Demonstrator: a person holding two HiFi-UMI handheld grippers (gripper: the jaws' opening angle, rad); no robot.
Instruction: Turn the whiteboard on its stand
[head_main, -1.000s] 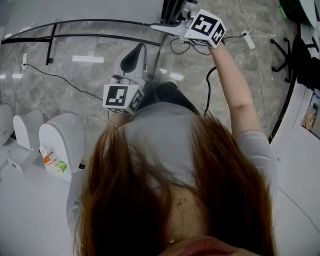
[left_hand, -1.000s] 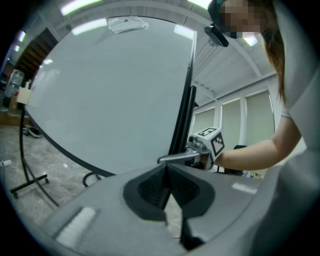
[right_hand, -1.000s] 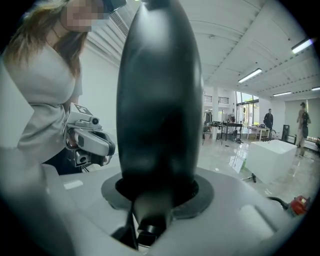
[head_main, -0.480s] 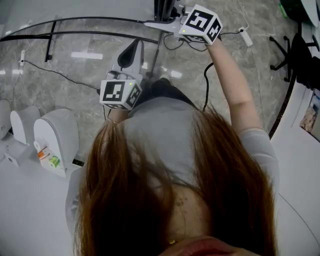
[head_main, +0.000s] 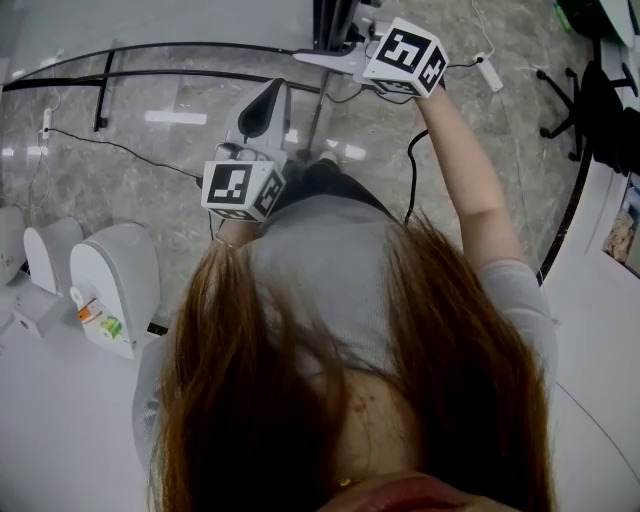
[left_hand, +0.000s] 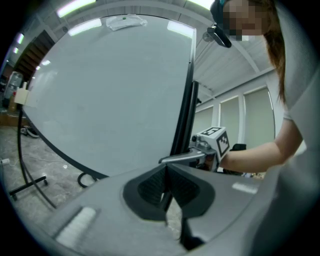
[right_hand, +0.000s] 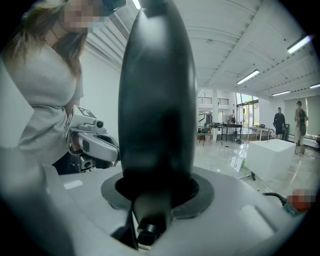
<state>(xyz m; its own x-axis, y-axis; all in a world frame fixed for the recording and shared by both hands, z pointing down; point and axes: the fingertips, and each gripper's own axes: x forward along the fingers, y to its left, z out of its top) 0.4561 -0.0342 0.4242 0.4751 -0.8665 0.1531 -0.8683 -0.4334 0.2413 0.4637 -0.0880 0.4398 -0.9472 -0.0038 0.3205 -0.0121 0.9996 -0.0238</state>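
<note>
The whiteboard (left_hand: 110, 85) fills the left gripper view as a wide white sheet with a black frame edge (left_hand: 186, 110). My right gripper (right_hand: 156, 195) is shut on that black edge (right_hand: 156, 100), which rises thick and dark between its jaws. In the head view the right gripper (head_main: 335, 58) reaches out at the top to the board's dark top end (head_main: 330, 20). My left gripper (head_main: 268, 102) hangs lower and nearer my body, a little apart from the board. Its pads (left_hand: 166, 186) are shut together with nothing held.
The stand's black floor tubes (head_main: 150, 46) curve across the marble floor. Cables and a power strip (head_main: 490, 75) lie near it. White rounded devices (head_main: 115, 285) stand at the left and a black chair (head_main: 590, 110) at the right. Two people (right_hand: 279, 122) stand far off.
Hardly anything differs: both grippers stay at almost the same places, and the right one stays shut on the board's edge.
</note>
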